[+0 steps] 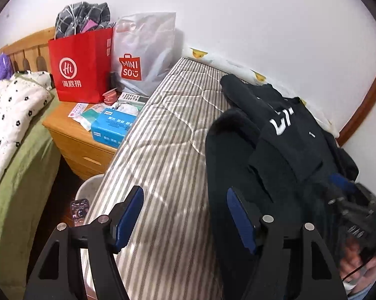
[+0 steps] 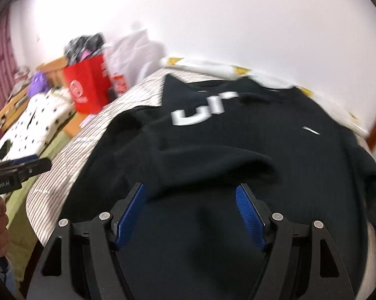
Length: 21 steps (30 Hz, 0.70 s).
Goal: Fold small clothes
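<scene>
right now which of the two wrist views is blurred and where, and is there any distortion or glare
Right wrist view: motion-smeared, worst on the white lettering of the black shirt and the red bag, while its own right gripper stays sharp. Left wrist view: crisp on the striped mattress, blurred only around the other gripper at its right edge. Both: fisheye bending with dark corners; the white wall looks washed out.

Black top [image 2: 212, 150] with white lettering, partly folded and rumpled, front up on the striped mattress [image 1: 163, 137].

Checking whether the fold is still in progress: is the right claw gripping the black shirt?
No, the right claw stands open above the black shirt, its blue pads apart with no cloth pinched.
</scene>
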Tool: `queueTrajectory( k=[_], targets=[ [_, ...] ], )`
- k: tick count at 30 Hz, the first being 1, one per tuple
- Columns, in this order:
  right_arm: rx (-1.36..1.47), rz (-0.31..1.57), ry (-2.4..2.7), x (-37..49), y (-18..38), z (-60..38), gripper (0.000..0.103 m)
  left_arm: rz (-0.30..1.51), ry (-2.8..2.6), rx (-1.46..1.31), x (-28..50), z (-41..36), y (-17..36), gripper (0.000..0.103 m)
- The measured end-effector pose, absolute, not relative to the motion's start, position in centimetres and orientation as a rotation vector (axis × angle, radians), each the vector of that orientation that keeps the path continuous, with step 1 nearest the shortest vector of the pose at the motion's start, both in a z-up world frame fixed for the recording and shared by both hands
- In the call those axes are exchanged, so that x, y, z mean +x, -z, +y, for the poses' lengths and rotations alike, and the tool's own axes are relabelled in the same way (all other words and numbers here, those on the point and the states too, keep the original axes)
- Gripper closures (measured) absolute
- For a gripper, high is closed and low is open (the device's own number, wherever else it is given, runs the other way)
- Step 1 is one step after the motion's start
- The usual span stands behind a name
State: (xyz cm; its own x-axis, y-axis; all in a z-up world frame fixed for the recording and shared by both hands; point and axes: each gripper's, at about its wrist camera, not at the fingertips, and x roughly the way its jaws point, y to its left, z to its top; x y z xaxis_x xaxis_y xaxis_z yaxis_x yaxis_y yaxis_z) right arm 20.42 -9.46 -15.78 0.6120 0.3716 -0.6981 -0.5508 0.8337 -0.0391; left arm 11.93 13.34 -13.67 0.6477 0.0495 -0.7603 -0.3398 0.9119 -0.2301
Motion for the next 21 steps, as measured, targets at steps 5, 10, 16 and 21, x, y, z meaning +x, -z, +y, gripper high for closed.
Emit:
queueTrajectory(
  k=[5,10,16,21],
  targets=[
    [-0.321,0.776,-0.555,21.4,17.9,-5.4,0.021,0.845,-0.212,-0.388,14.4,14.8,14.3,0.036],
    [-0.411,0.813,-0.485,23.2,20.6,-2.6,0.021,0.855,-0.172,-0.395,17.1,14.5,15.4,0.036],
    [-0.417,0.782,-0.498,24.2,19.7,-4.8,0.078,0.896,-0.162,-0.359,20.0,13.3,17.1,0.036],
    [-0.277,0.751,-0.453,26.0,16.5,-10.8,0.093,0.922,-0.163,-0.353,21.7,12.6,17.9,0.036]
  ],
)
